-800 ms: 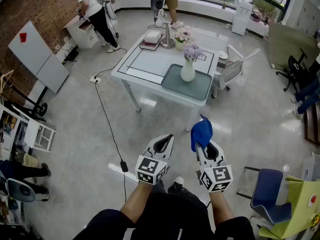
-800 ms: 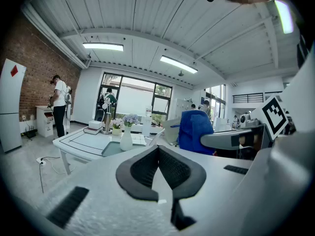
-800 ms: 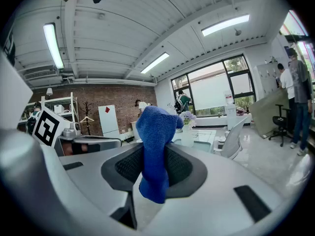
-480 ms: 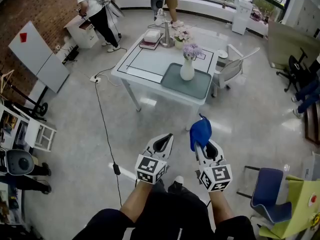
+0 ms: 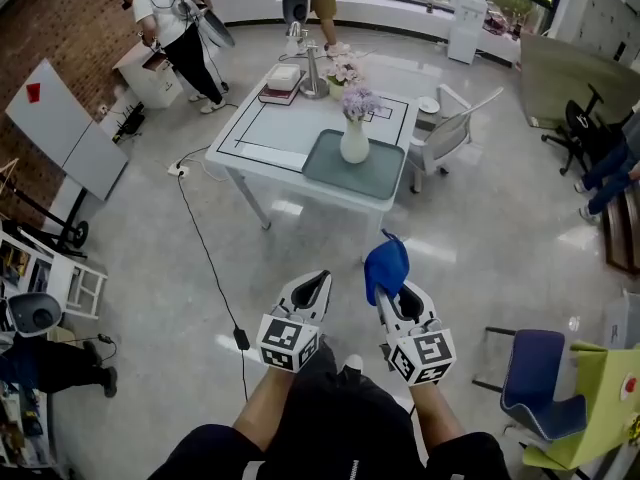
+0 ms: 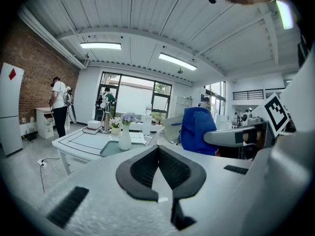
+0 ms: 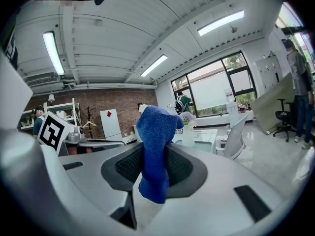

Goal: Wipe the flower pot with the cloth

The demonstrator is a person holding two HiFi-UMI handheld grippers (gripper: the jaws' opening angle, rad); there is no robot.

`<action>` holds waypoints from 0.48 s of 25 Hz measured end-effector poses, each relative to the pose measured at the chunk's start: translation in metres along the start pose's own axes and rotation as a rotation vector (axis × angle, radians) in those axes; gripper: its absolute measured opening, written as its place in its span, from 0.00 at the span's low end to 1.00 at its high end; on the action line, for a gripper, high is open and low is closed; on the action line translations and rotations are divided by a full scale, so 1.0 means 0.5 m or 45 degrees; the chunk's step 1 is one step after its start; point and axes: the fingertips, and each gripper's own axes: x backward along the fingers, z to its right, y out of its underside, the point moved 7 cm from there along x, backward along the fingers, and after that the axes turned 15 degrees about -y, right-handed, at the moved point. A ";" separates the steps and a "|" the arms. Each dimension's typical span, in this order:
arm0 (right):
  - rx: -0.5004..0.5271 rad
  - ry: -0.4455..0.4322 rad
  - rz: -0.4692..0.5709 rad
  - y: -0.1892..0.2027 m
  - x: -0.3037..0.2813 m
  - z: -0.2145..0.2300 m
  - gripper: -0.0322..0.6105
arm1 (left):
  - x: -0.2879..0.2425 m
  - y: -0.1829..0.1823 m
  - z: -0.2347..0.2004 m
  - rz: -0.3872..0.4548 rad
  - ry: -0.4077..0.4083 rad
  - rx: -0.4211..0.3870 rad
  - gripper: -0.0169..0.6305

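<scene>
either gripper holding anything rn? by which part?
The right gripper holds the blue cloth, pinched near one end; most of it bunches out past the tips. The left gripper is shut with nothing in it.

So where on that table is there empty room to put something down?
The table is bare in its middle, between the grey tray and the books. The tray is free beside the vase. The far end is crowded: books, a stand, small flowers.

Your cloth (image 5: 386, 266) is solid deep blue. At twelve o'clock, the flower pot (image 5: 354, 146) is plain white, its tray (image 5: 385, 178) muted grey-green. Your left gripper (image 5: 313, 288) and right gripper (image 5: 390, 298) are white, each carrying black-and-white square markers.
</scene>
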 end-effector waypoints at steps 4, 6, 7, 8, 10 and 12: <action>-0.011 0.023 -0.008 0.000 -0.007 0.032 0.23 | -0.042 -0.002 0.002 -0.003 0.025 0.005 0.04; -0.018 0.031 -0.012 0.003 -0.019 0.055 0.23 | -0.074 -0.001 -0.001 -0.006 0.038 0.008 0.04; -0.021 0.036 -0.015 0.004 -0.027 0.069 0.23 | -0.092 -0.001 -0.003 -0.008 0.045 0.012 0.04; -0.022 0.042 -0.019 0.004 -0.037 0.083 0.23 | -0.111 -0.002 -0.006 -0.010 0.054 0.015 0.04; -0.026 0.056 -0.028 -0.001 -0.062 0.110 0.23 | -0.151 -0.006 -0.016 -0.016 0.071 0.017 0.04; -0.029 0.068 -0.038 -0.009 -0.093 0.136 0.23 | -0.192 -0.012 -0.034 -0.023 0.081 0.015 0.04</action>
